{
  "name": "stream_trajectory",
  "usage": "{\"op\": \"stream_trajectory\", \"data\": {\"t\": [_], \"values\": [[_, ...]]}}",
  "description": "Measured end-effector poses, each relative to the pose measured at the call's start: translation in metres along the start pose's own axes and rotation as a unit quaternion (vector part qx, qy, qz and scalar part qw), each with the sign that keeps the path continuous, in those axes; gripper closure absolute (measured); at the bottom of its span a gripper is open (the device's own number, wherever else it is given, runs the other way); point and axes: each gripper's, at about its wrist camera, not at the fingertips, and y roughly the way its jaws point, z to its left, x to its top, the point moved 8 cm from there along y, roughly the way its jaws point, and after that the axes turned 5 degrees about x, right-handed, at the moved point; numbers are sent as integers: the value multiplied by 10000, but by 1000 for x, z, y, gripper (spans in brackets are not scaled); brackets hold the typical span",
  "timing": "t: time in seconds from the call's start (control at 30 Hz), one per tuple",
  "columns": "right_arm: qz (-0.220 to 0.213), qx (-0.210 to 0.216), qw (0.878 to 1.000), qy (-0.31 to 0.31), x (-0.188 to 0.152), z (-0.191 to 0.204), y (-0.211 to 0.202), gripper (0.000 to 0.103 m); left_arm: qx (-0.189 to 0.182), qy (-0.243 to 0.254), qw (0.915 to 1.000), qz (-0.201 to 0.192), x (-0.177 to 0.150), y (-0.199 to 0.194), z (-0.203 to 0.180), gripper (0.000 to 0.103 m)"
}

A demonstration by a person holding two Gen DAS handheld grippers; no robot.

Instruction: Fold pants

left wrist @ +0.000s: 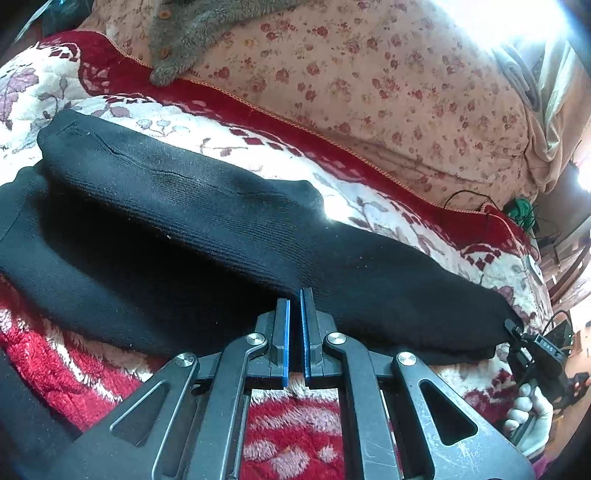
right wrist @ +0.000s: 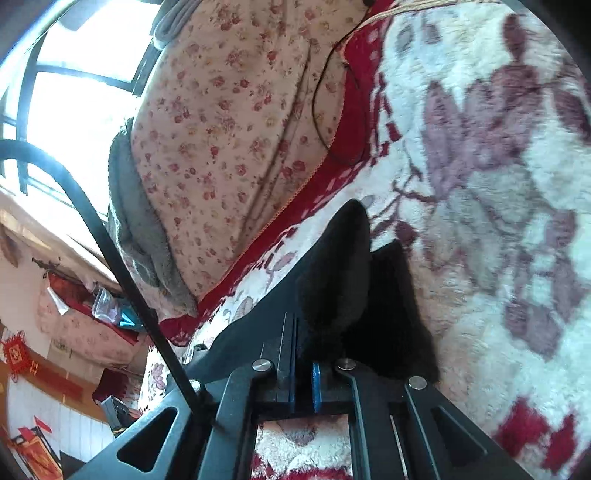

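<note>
Black knit pants (left wrist: 192,229) lie across a red and white fleece blanket (left wrist: 280,454), one leg folded over the other. My left gripper (left wrist: 295,295) is shut on the near edge of the pants around their middle. My right gripper shows at the pants' right end in the left wrist view (left wrist: 517,328). In the right wrist view the right gripper (right wrist: 303,325) is shut on a bunched end of the black pants (right wrist: 340,266), and the cloth hides its fingertips.
A pink floral quilt (left wrist: 369,85) is heaped along the back of the bed, with a grey fleece garment (left wrist: 192,33) on it. A thin black cable (right wrist: 325,103) lies near the quilt's edge. A bright window (right wrist: 74,74) and a room with red decorations lie off the bed's side.
</note>
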Motion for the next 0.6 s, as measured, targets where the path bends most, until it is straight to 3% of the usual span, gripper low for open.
{"op": "stream_trajectory", "data": {"t": [0.13,0.2,0.23,0.33,0.43,0.5,0.6], "values": [[66,-353,9993,48,-6,-15,3,98,92,140,9999,21,-10,3,-3,99],[249,-805,9963,-137,-12,-22,11,98,145,159,9996,171,-19,11,-1,99],[306,-1027,9939,-259,-14,-24,15,97,159,82,9996,228,-22,14,2,99],[294,-1140,9927,-259,-12,-18,12,91,-33,-349,9983,457,-26,17,15,99],[64,-1372,9902,-233,-6,-16,-7,83,-123,-534,9980,320,-19,3,24,99],[-49,-1360,9898,-421,-4,-3,-20,80,-65,-526,9984,175,-12,-12,32,93],[-23,-1121,9901,-845,-11,26,-24,75,73,-563,9984,-65,-1,-33,53,70]]}}
